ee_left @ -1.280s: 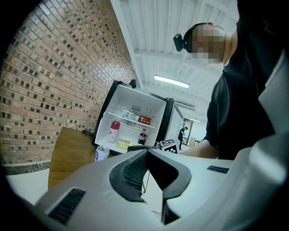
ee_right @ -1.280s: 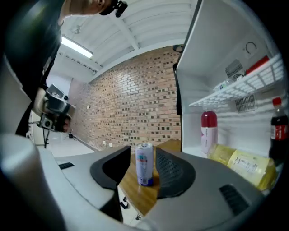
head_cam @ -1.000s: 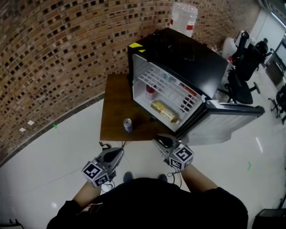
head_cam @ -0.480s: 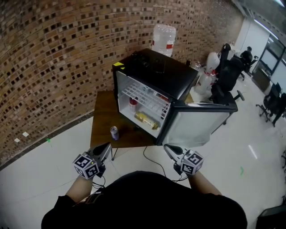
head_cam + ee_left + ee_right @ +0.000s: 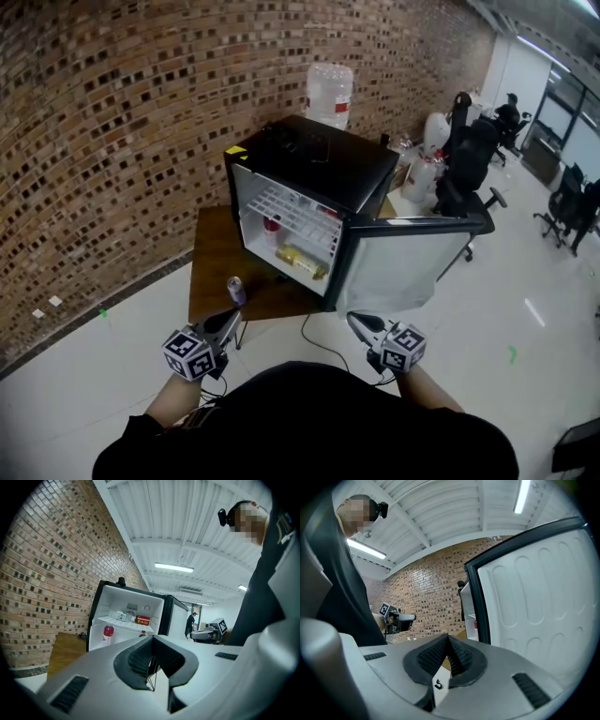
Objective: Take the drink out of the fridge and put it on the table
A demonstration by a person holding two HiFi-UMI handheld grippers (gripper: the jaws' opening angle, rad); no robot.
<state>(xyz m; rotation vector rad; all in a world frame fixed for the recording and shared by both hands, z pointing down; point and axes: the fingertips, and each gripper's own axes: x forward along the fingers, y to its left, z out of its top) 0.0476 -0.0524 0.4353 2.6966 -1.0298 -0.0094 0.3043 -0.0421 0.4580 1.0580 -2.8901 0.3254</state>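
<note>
Brick wall (image 5: 112, 112) and white floor (image 5: 84, 394) frame an office space, with chairs well off to the right of the fridge (image 5: 319, 169). Black mini fridge sits on a brown wooden table (image 5: 211, 272), and its door (image 5: 403, 262) hangs wide open toward the right. Big water jug (image 5: 328, 94) stands behind the fridge. Left gripper (image 5: 225, 323) and right gripper (image 5: 361, 323) are both held low, short of the table and well apart from the fridge. Left gripper view shows its jaws together at the tips with nothing in them; right gripper view shows the same, pads closed and empty. Inside the fridge are a yellowish pack (image 5: 300, 261) on the lower level and a red-capped bottle (image 5: 272, 228) to its left. Drink can (image 5: 235, 290) stands upright on the table just in front of the fridge, left of the opening, free of both grippers. Compared with a second ago, the person has backed away from the fridge, and the right jaws, then partly apart, have closed. Judgement: the drink is already delivered and the task looks done, with only the door left open.
</note>
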